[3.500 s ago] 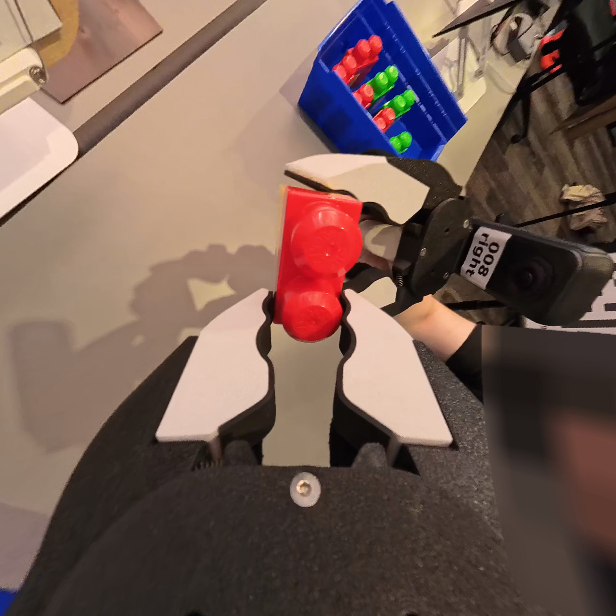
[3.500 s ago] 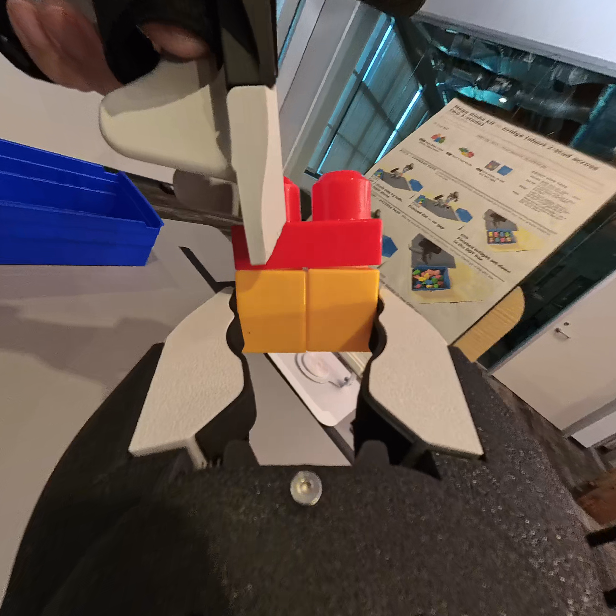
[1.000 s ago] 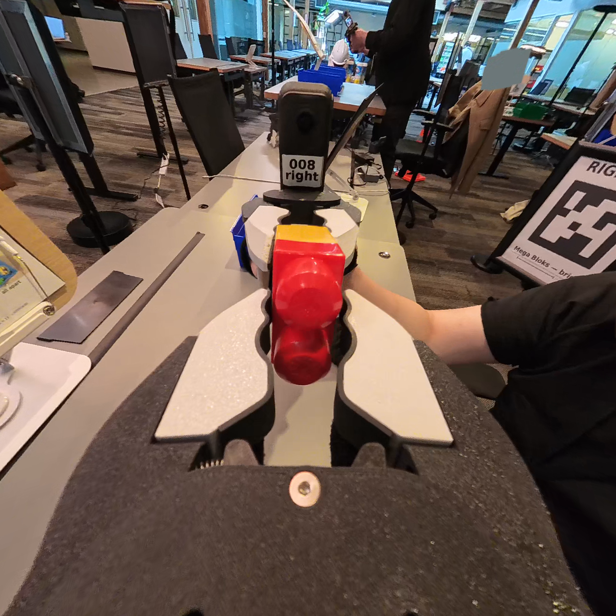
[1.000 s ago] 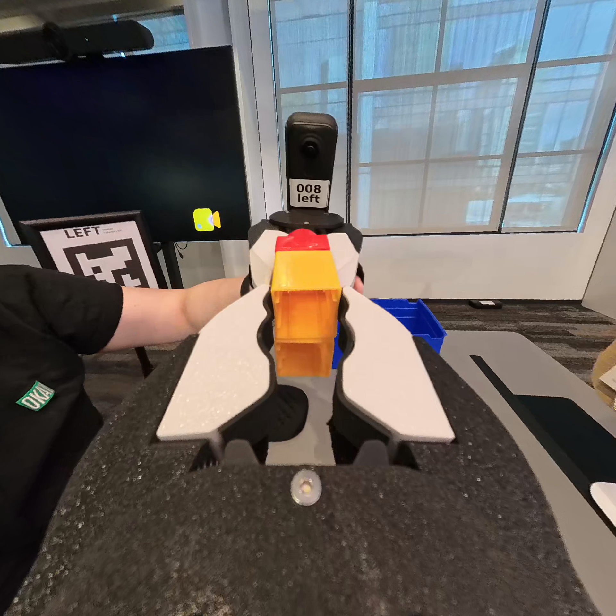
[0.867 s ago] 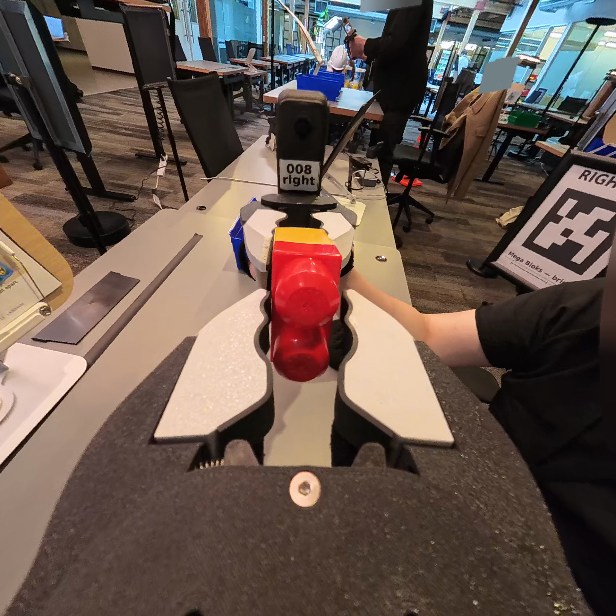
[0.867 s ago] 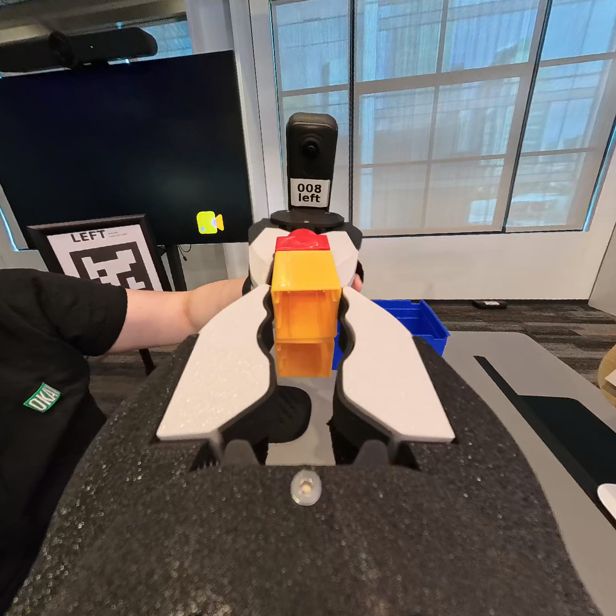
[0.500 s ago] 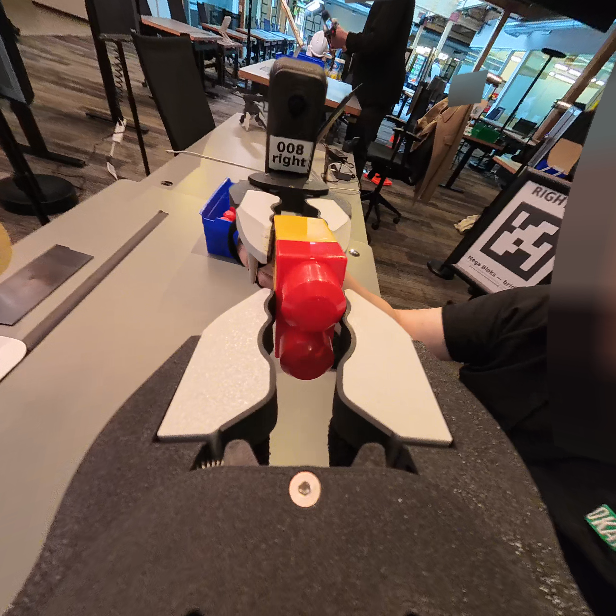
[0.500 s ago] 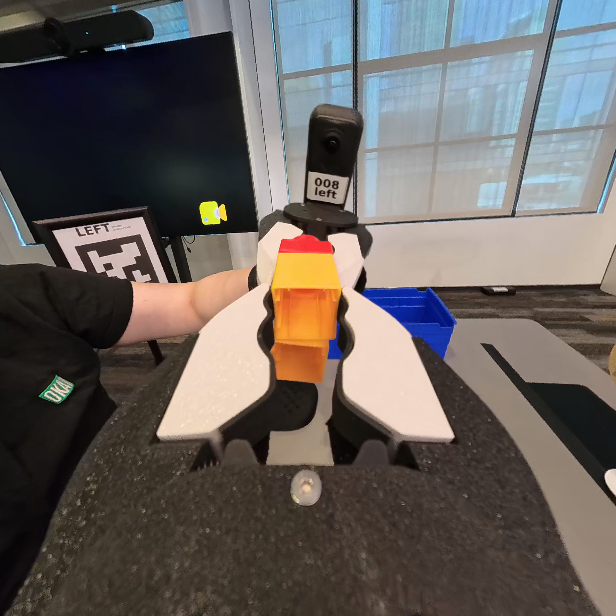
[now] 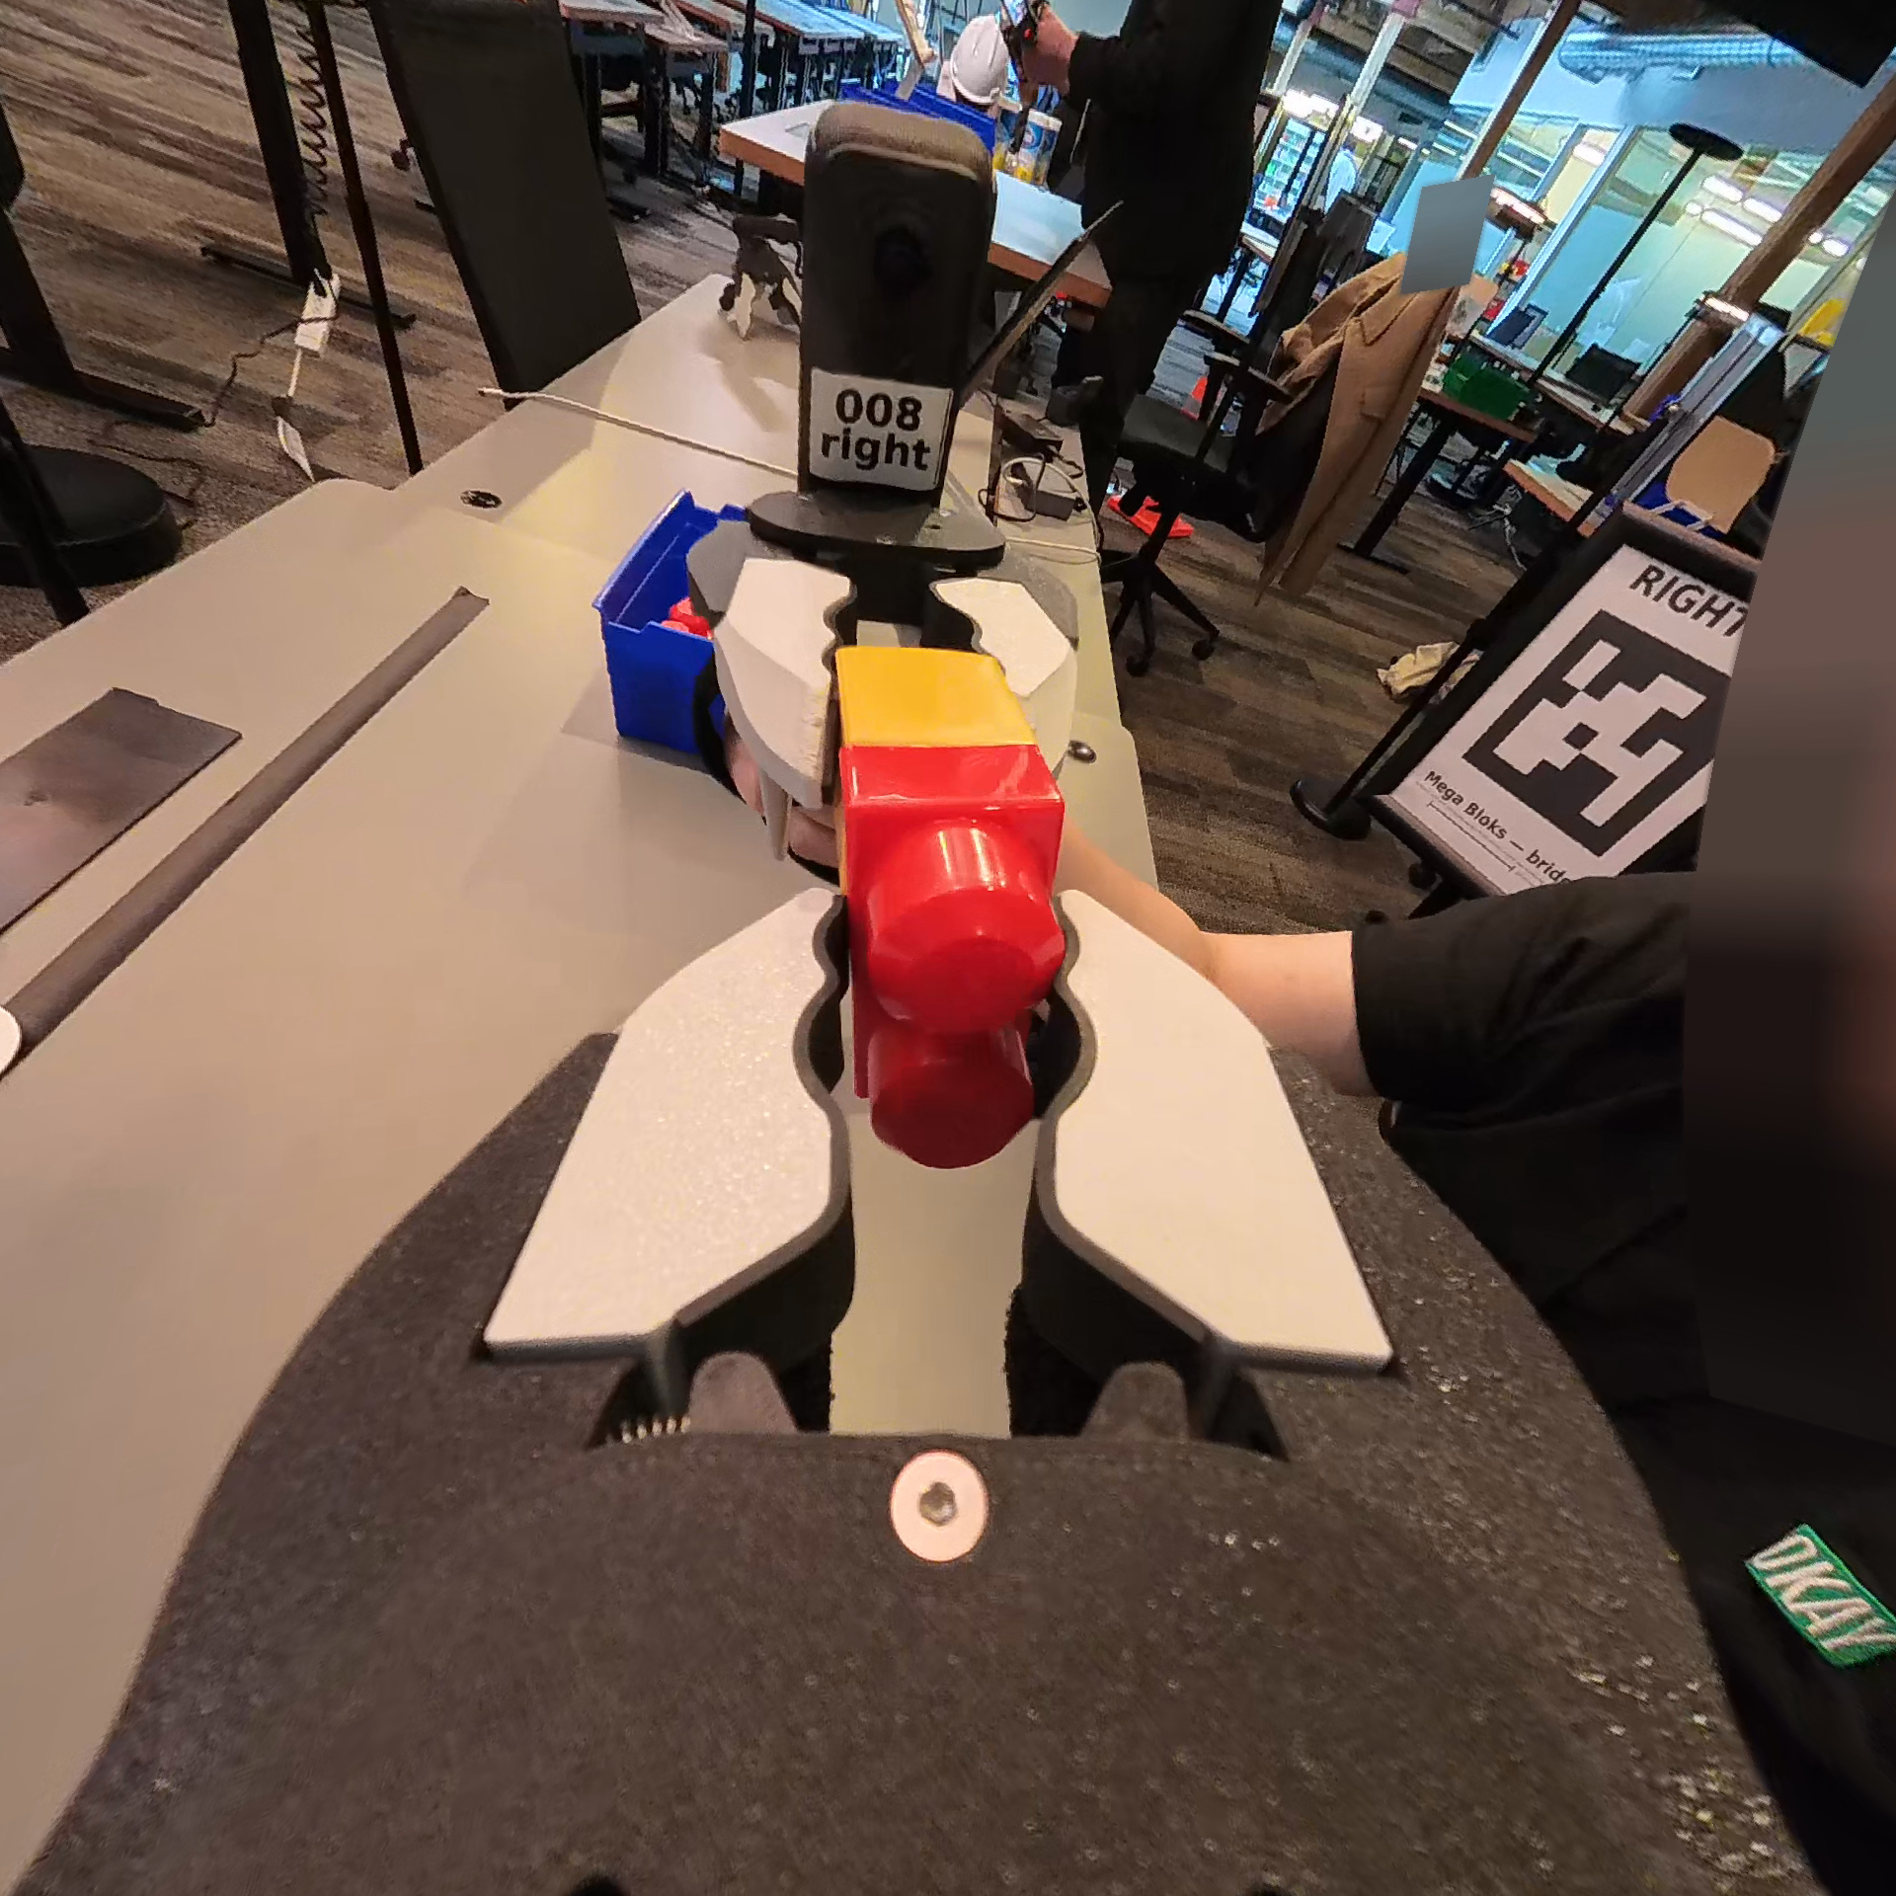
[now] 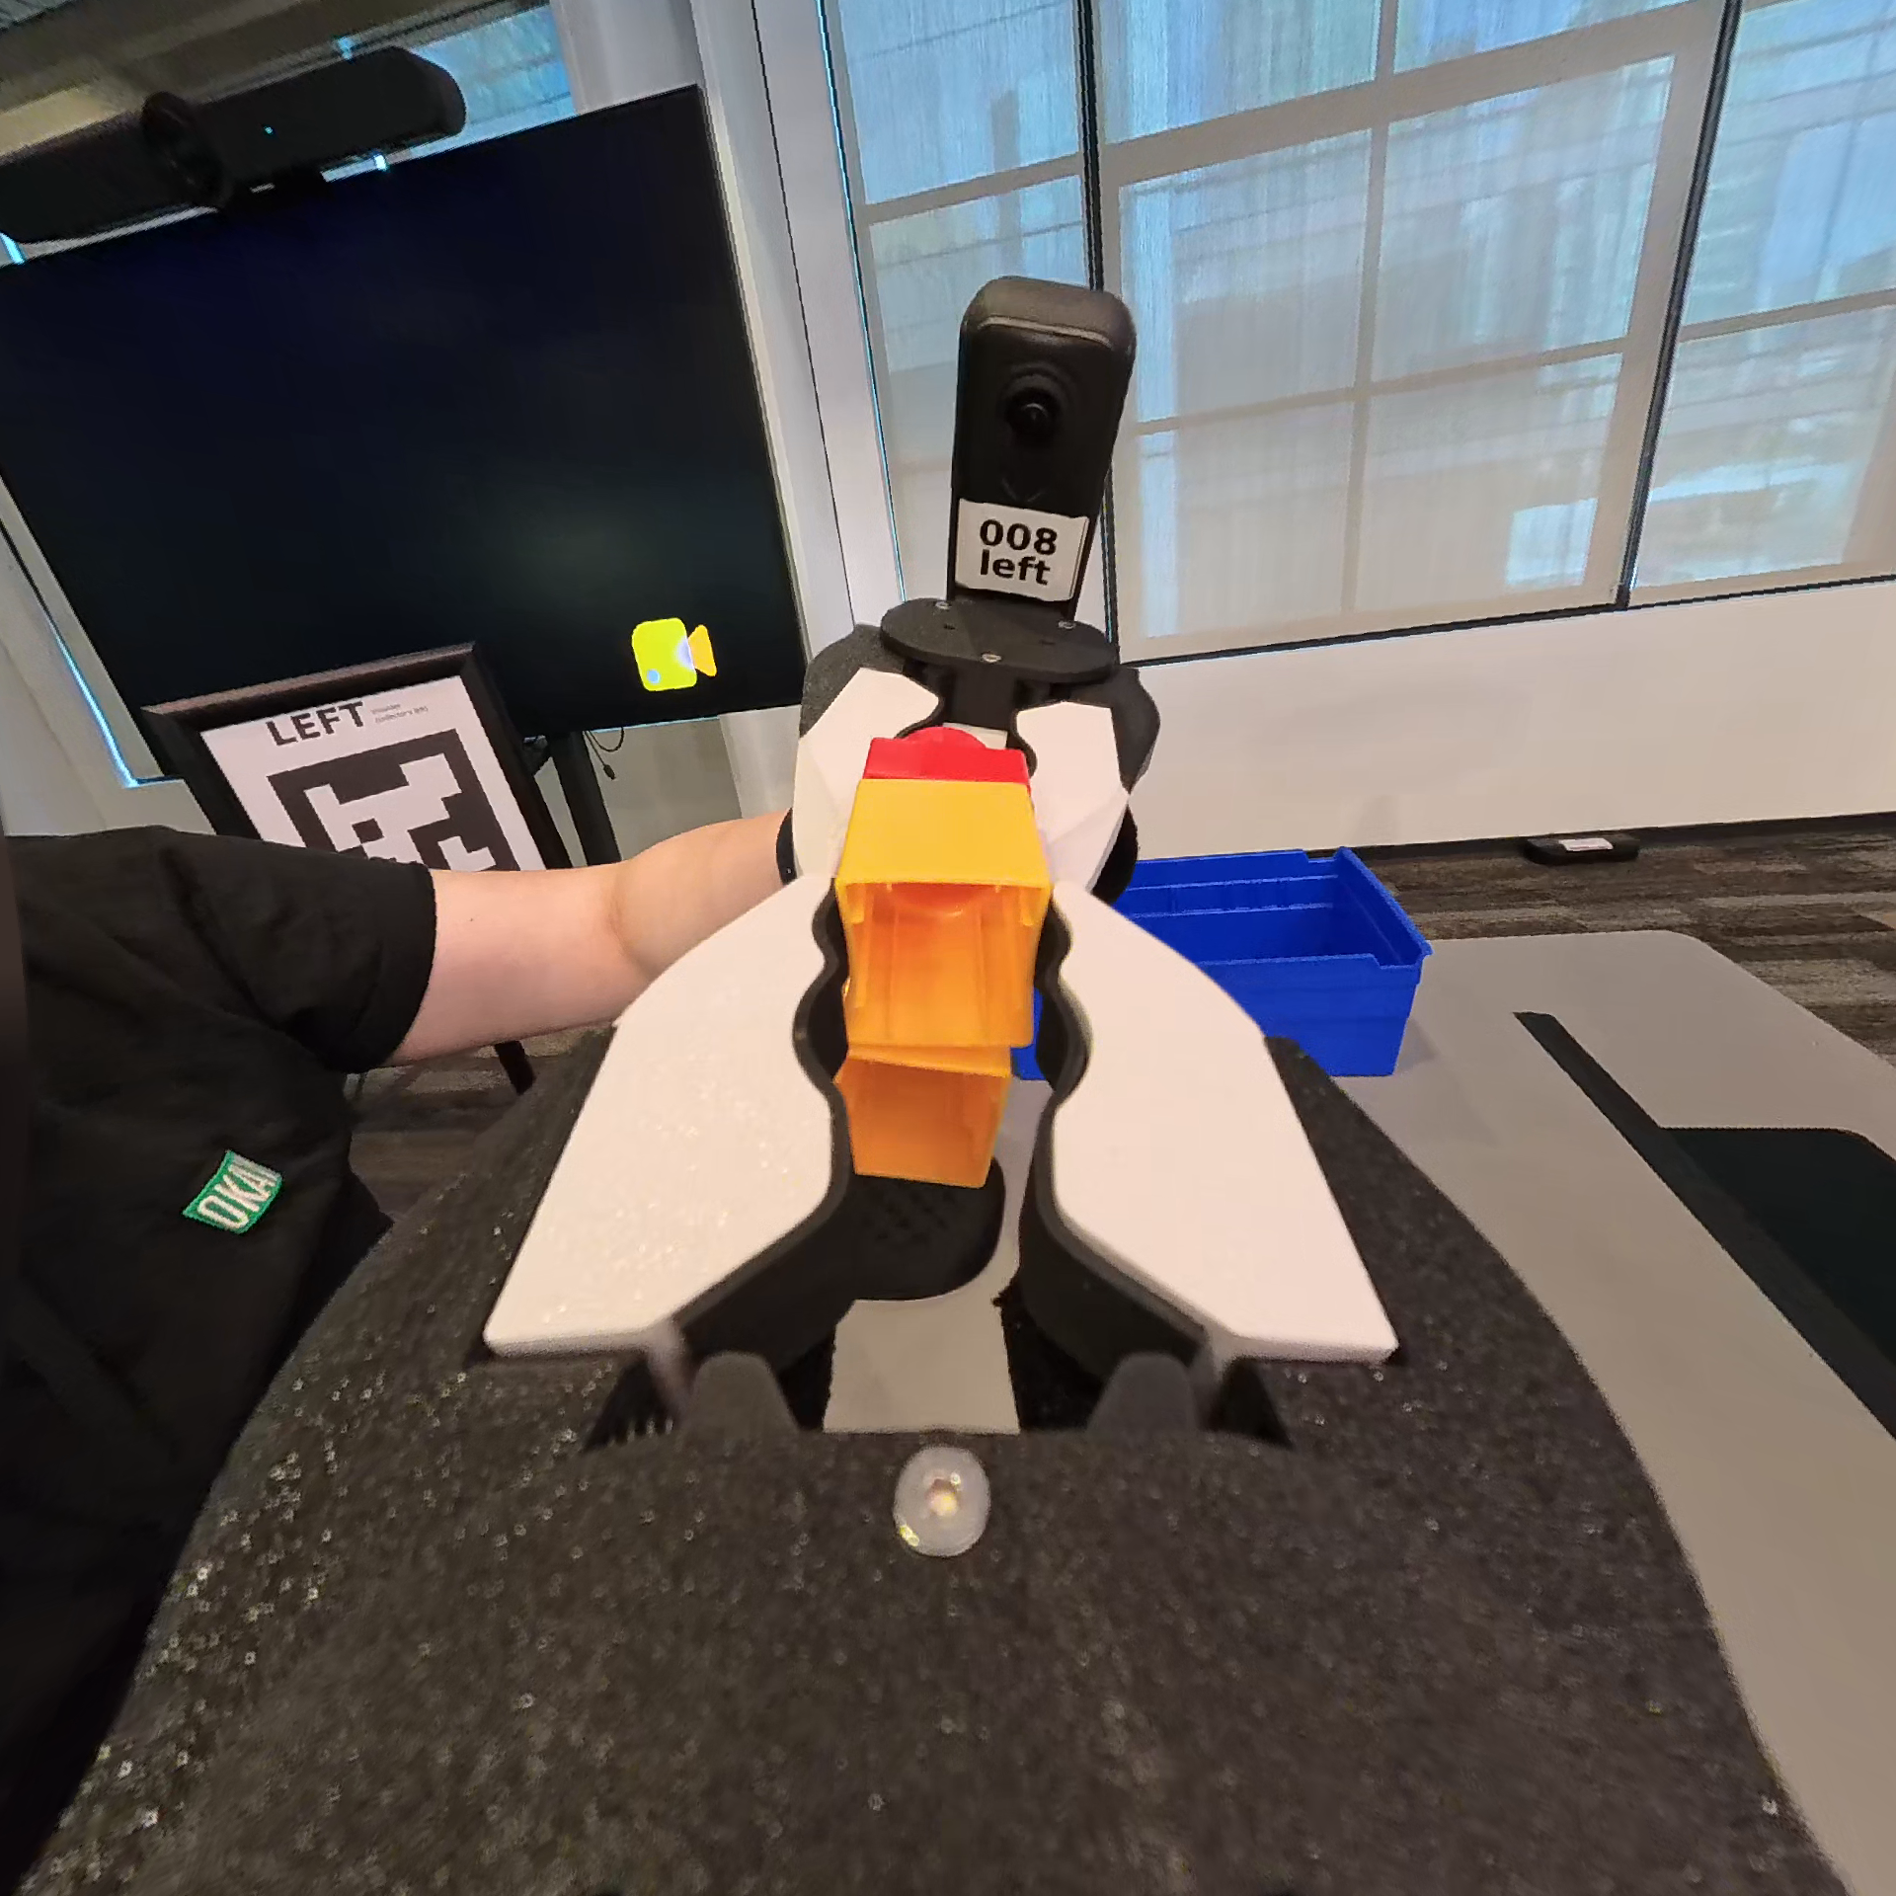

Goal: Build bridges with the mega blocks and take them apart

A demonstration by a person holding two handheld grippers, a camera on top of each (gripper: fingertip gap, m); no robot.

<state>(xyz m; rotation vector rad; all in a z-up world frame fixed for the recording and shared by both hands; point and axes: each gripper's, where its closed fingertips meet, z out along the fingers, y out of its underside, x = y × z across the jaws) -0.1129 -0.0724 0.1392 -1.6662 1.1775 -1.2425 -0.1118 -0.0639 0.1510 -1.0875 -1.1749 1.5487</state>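
Note:
A red two-stud block (image 9: 949,923) is pressed onto yellow blocks (image 9: 929,698), and the stack hangs in the air between both grippers. My left gripper (image 9: 944,913) is shut on the red block, with the studs facing the camera. The right gripper's fingers (image 9: 764,677) grip the yellow end beyond it. In the right wrist view my right gripper (image 10: 939,923) is shut on two yellow blocks (image 10: 939,954) with their hollow undersides facing the camera. The lower one sits slightly askew. The red block (image 10: 944,761) and the left gripper's fingers (image 10: 852,759) show behind them.
A blue bin (image 9: 657,657) with red blocks stands on the grey table (image 9: 308,923), and it also shows in the right wrist view (image 10: 1272,944). A dark strip (image 9: 103,780) lies at the left. The person's arms (image 9: 1282,985) (image 10: 534,944) reach in. Marker signs, chairs and a screen stand around.
Both grippers have kept their hold and tilted since a second ago. The stack now sits higher against the background. The lower yellow block has shifted askew from the upper one.

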